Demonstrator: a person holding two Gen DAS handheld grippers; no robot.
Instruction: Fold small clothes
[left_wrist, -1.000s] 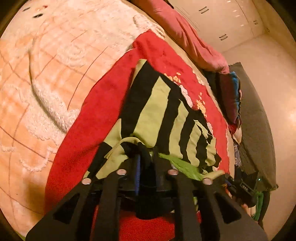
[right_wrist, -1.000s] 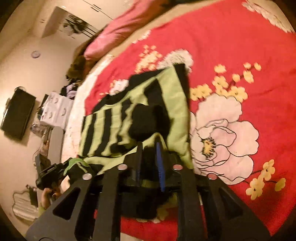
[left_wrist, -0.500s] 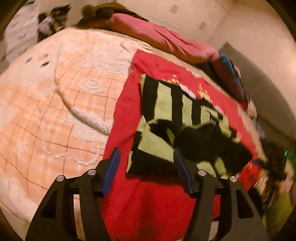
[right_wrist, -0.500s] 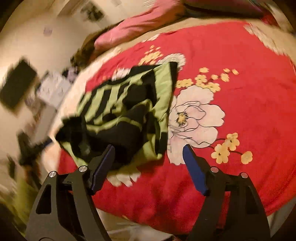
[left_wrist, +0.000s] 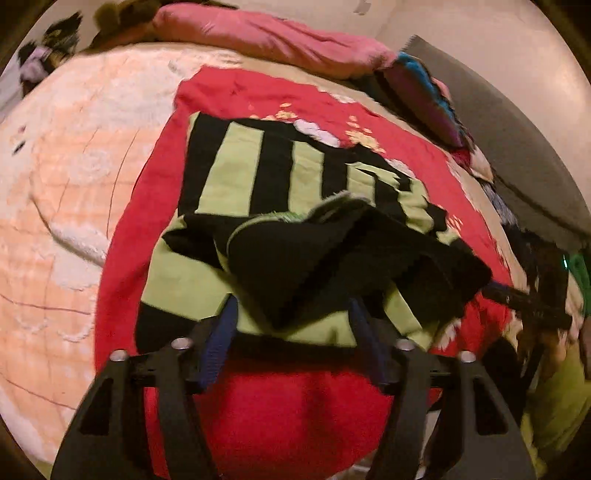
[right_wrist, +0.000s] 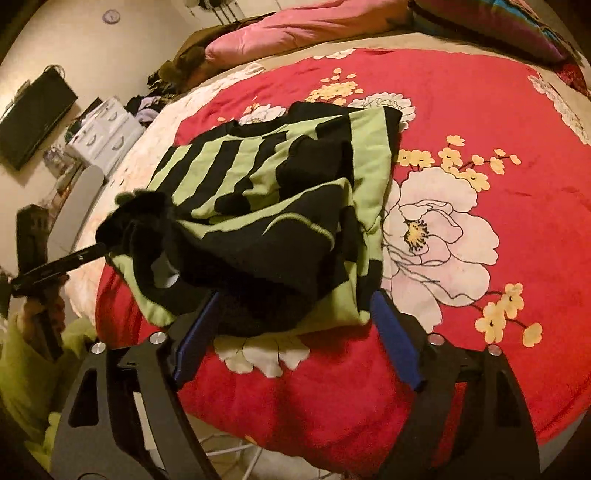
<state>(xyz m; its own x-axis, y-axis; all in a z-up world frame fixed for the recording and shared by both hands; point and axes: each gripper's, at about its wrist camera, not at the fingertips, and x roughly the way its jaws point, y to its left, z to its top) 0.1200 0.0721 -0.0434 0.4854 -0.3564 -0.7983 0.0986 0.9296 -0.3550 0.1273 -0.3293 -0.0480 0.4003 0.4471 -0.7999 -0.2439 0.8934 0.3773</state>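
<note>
A small green-and-black striped garment (left_wrist: 240, 177) (right_wrist: 369, 166) lies on a red flowered blanket (left_wrist: 295, 406) (right_wrist: 480, 110), its near half doubled back in a loose black fold. My left gripper (left_wrist: 291, 306) hovers at the garment's near edge. Its jaws are closing with the edge between the blue pads (left_wrist: 218, 343), which do not press on it. My right gripper (right_wrist: 295, 295) stands wide at the near edge on its side. Its jaws are closing a little around the rumpled cloth without pinching it. Each gripper shows in the other's view: the right gripper (left_wrist: 524, 299) and the left gripper (right_wrist: 55, 266).
The blanket covers part of a bed with a peach quilt (left_wrist: 55, 184). A pink pillow (left_wrist: 277, 37) (right_wrist: 295, 33) and a multicoloured pillow (left_wrist: 424, 92) lie at the far side. White drawers (right_wrist: 107, 133) and a dark screen (right_wrist: 33, 114) stand beyond the bed. A green sleeve (right_wrist: 22, 369) is at lower left.
Both grippers, shut on the garment's edge a second ago, have opened and let go. They drew back toward the near edge and rolled. The carried-over fold now rests on the garment.
</note>
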